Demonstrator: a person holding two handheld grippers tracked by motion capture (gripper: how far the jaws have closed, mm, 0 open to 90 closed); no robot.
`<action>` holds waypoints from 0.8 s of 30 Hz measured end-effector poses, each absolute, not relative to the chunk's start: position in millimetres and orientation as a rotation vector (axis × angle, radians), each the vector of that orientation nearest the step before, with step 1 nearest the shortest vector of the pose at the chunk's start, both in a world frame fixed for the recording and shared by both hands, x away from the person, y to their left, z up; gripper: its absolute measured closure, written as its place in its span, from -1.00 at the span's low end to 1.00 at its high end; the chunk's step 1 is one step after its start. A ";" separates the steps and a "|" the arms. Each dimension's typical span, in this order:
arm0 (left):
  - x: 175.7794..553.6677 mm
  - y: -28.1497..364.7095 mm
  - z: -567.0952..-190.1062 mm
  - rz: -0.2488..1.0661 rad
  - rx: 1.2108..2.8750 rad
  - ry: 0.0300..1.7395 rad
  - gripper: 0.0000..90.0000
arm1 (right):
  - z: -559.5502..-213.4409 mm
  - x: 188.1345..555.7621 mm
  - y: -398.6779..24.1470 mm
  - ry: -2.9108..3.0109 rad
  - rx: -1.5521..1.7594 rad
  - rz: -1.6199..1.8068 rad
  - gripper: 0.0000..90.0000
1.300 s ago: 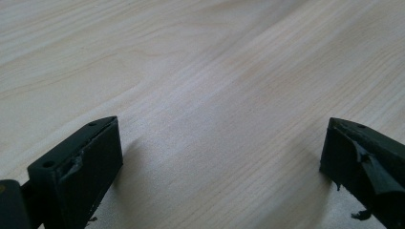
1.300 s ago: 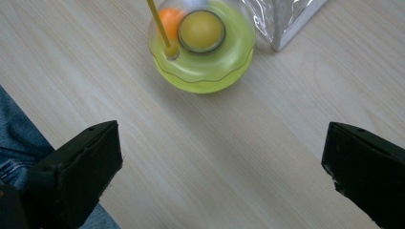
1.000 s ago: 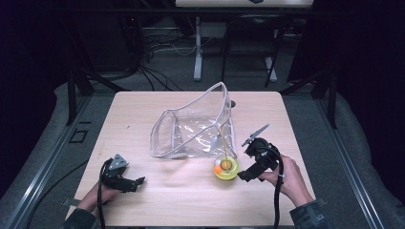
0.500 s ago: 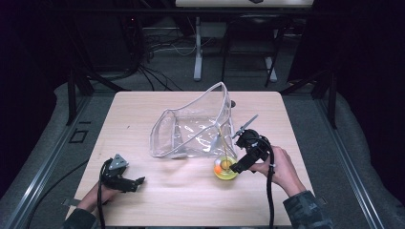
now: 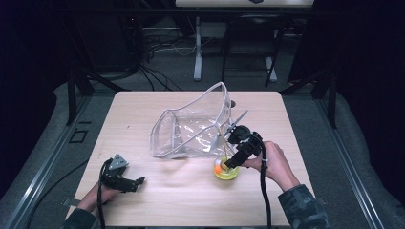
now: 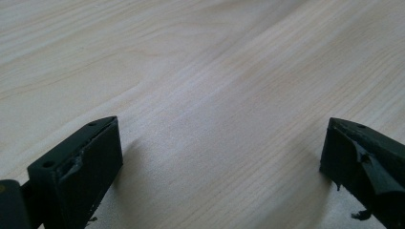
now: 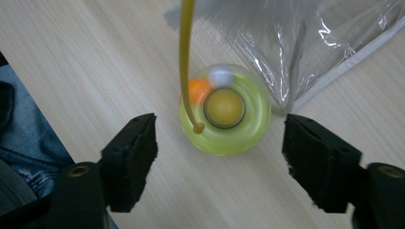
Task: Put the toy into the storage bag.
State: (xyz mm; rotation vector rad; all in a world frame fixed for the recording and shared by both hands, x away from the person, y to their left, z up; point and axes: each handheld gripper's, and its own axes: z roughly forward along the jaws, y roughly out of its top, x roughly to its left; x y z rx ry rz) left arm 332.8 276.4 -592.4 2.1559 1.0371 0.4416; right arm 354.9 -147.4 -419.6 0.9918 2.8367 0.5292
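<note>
Looking from high view: the right gripper (image 5: 232,163) hung directly over a yellow-green ring toy (image 5: 226,171) that lay on the table (image 5: 191,200), just beside the near corner of a clear plastic bag (image 5: 191,131).
Left hand, high view: the left gripper (image 5: 135,182) rested low at the table's near left corner, well apart from the toy.
Left gripper view: its jaws stood wide apart with only bare wood grain between them, gripping nothing.
Right gripper view: the toy (image 7: 224,110) sat on the wood between the two black jaws, which had just been closing in; gaps remained on both sides, so the pads were not yet pressing.
Toy detail: an orange ball (image 7: 198,88) and a white ball (image 7: 220,75) sat in the ring, and a thin yellow stalk (image 7: 185,62) rose from its rim.
Bag edge: the bag's seam (image 7: 344,64) lay close to one jaw.
Doing it well: judged best to centre the ring, keep that jaw clear of the film and the other off the stalk, then squeeze gently on the outer rim.
</note>
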 end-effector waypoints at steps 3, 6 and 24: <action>333.0 276.4 -592.4 0.441 2.156 1.036 -0.99 | -414.1 356.1 -140.6 2.843 0.966 0.510 -0.09; 333.0 276.4 -592.4 0.441 2.156 1.036 -0.99 | -410.7 357.7 -137.1 2.853 0.952 0.488 0.07; 333.0 276.4 -592.4 0.441 2.157 1.035 -0.99 | -410.4 364.4 -124.2 2.864 0.951 0.481 0.62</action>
